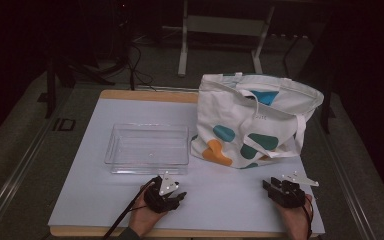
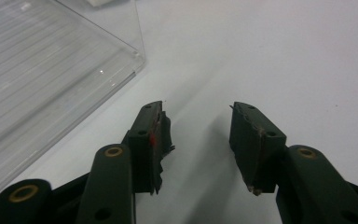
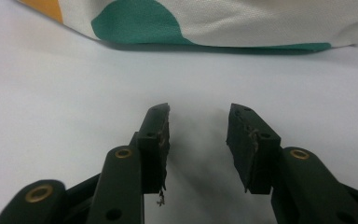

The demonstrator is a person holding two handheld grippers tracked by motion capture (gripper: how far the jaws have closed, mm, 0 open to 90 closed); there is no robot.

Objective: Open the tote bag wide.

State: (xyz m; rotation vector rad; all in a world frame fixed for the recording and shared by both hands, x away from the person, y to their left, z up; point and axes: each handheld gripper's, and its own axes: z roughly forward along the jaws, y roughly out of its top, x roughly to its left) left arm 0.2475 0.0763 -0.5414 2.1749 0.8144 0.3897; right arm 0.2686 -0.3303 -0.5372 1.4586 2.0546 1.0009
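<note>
On the white surface [image 1: 105, 200] the soft, floppy tote bag [image 1: 252, 122] slumps far right beside a clear tray [image 1: 147, 148], best pinched by its handles, while the left claw [image 1: 180, 196] and right claw [image 1: 269, 186] rest open and empty.

On the bench [image 1: 95, 200], the clear tray [image 1: 147, 148] lies left of the tote bag [image 1: 252, 122], just beside it, with the left tongs [image 1: 180, 194] before the tray's near wall and the right tongs [image 1: 269, 186] before the bag, well apart.
</note>
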